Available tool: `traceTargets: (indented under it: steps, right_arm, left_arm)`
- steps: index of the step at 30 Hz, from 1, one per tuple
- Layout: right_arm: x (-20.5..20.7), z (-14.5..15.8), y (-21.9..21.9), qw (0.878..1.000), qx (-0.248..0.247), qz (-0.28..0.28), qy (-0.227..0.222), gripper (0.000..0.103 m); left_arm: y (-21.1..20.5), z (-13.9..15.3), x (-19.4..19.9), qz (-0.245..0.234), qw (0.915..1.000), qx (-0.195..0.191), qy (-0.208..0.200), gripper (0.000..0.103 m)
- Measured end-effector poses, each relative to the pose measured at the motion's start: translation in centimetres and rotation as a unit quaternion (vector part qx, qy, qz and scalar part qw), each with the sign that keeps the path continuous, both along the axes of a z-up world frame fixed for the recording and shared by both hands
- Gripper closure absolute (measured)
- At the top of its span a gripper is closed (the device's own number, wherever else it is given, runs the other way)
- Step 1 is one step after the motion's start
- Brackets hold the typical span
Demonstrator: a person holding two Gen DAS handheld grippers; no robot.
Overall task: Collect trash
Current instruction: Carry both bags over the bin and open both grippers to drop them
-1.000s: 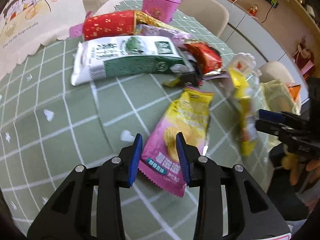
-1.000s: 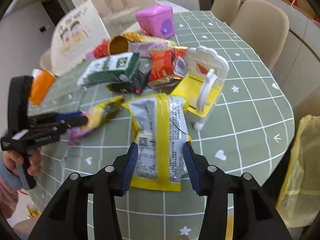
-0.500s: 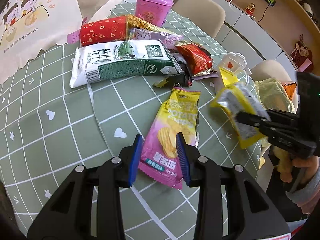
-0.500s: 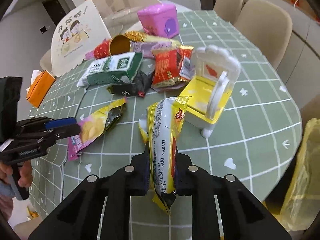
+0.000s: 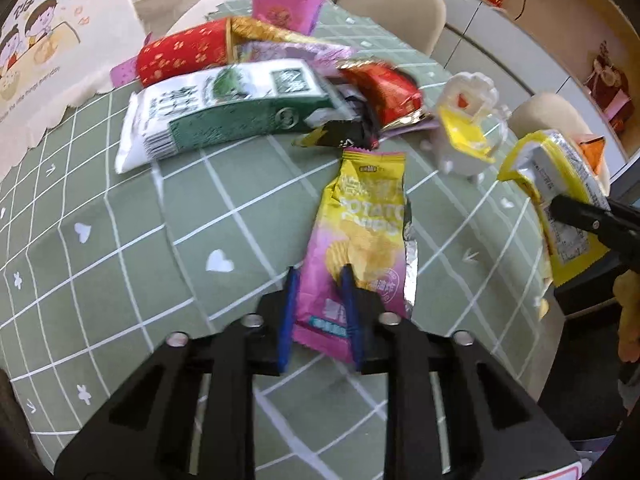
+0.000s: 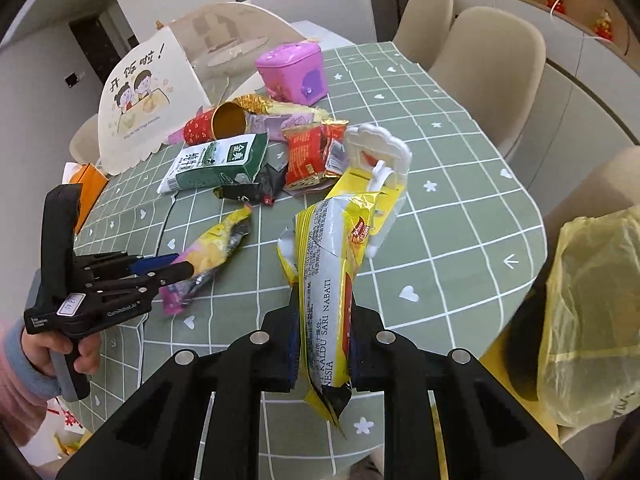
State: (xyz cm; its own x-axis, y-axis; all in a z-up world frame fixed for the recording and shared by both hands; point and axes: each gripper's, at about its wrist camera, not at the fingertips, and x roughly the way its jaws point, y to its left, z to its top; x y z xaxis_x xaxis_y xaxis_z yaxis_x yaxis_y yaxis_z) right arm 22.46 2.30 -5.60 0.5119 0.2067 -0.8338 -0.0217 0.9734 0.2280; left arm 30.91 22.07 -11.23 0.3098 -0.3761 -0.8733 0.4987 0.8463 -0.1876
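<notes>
I have two wrappers in hand and nothing yet in the bag, as far as I can see. My right gripper (image 6: 322, 334) is clamped on the yellow noodle packet (image 6: 326, 276), which hangs clear of the green checked table (image 6: 460, 216) with its torn lower end drooping below the jaws. My left gripper (image 5: 318, 312) has just been closing, and its blue pads now pinch the near end of the pink and yellow potato chip bag (image 5: 362, 240) — the rest of that bag lies flat on the table, not lifted.

The yellow trash bag (image 6: 592, 320) sits off the right edge of the table, near me, its mouth turned away so I cannot tell what it holds. I judge the noodle packet is the next thing to go in there, with the chip bag to follow.

Plenty is left. At the far side of the table lies a heap: a green and white milk carton (image 5: 224, 112) on its side, a red tube (image 5: 186, 54) with a gold lining behind it, a red snack wrapper (image 5: 382, 88), a small black wrapper (image 5: 340, 136) just near of the carton, and some gold and purple foil between them. A pink box (image 6: 292, 72) and a white and yellow toy chair (image 6: 376, 176) stand there too — whether those count as trash I cannot say.

So the collecting looks early: two pieces gripped, the main pile untouched.
</notes>
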Motion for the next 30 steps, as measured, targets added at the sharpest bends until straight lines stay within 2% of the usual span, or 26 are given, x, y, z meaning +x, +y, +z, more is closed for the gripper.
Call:
traceTargets:
  steps: [3, 9, 14, 21, 25, 30]
  right_arm:
    - [-0.4, 0.9, -0.3, 1.000, -0.008, 0.004, -0.011, 0.085]
    - [-1.5, 3.1, -2.0, 0.999, -0.008, 0.018, -0.041, 0.085]
    - [-3.4, 5.4, -6.6, 0.997, -0.012, 0.024, -0.077, 0.085]
    - [-6.8, 8.9, -15.8, 0.990, -0.029, 0.027, -0.132, 0.085]
    - [-9.0, 10.6, -22.2, 0.986, -0.050, 0.003, -0.157, 0.085]
    - [-11.2, 11.5, -28.9, 0.981, -0.079, -0.027, -0.174, 0.085]
  left_arm:
    - [-0.4, 1.8, -0.4, 0.000, 0.9998, -0.012, -0.014, 0.096]
    - [-0.7, 7.0, -1.4, 0.030, 0.9964, -0.048, -0.064, 0.097]
    - [-3.6, 10.2, -2.3, 0.049, 0.9907, -0.070, -0.106, 0.097]
    - [-12.1, 13.8, -6.2, 0.076, 0.9839, -0.094, -0.131, 0.097]
    - [-18.1, 15.2, -8.7, 0.050, 0.9824, -0.098, -0.151, 0.097]
    - [-25.3, 15.7, -10.1, 0.006, 0.9825, -0.123, -0.140, 0.097]
